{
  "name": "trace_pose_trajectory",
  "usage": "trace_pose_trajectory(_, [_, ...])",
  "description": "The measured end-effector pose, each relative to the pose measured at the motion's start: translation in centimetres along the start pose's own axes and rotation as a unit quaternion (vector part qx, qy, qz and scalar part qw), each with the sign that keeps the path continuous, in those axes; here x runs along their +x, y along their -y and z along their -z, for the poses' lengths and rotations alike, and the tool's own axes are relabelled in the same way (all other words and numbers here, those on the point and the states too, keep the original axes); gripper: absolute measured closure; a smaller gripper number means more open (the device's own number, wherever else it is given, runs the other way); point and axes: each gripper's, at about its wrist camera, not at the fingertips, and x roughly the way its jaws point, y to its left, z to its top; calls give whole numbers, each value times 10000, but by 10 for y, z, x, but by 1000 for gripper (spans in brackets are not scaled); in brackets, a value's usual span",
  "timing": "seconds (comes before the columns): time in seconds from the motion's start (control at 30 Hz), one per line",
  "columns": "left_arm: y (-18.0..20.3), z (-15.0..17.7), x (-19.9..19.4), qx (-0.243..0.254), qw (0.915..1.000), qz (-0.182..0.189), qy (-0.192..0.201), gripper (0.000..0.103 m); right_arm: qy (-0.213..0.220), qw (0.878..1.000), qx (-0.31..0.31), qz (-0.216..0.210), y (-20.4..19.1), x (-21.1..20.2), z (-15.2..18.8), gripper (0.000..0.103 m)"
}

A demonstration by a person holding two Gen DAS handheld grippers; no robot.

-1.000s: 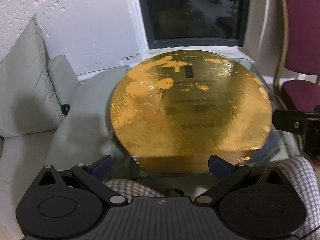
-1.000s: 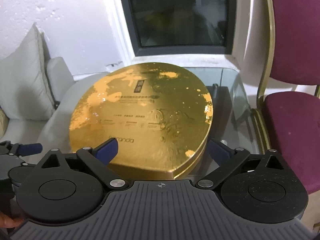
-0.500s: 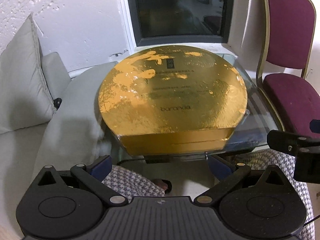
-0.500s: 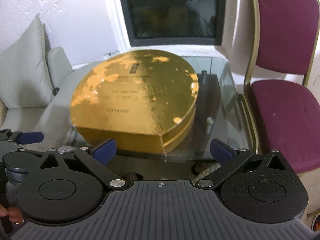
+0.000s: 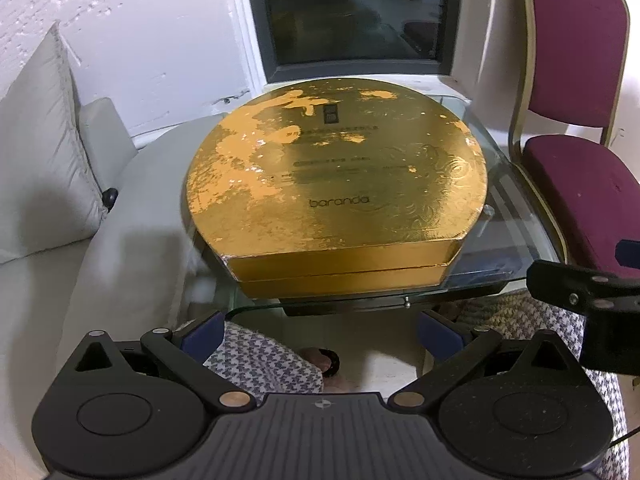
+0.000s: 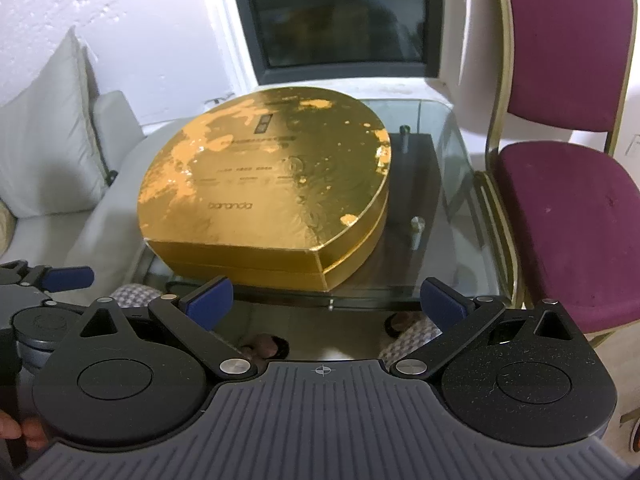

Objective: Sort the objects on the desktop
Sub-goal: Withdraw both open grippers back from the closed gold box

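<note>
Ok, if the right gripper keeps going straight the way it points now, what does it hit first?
Most likely the flat front wall of the gold box on the glass table. The right gripper is open, short of the table's near edge and apparently above it, though depth is hard to judge.

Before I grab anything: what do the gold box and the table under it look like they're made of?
Gold box: probably cardboard wrapped in shiny gold foil; square folded corner, a lid seam along the side, patchy glare, embossed swirls. Table: clear glass top; its dark base shows through it.
</note>
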Motion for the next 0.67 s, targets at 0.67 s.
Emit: trace_pose_trajectory(0.67, [0, -2, 8, 27, 10000, -28, 14, 1, -106, 9999, -29, 12, 1, 11, 0, 1])
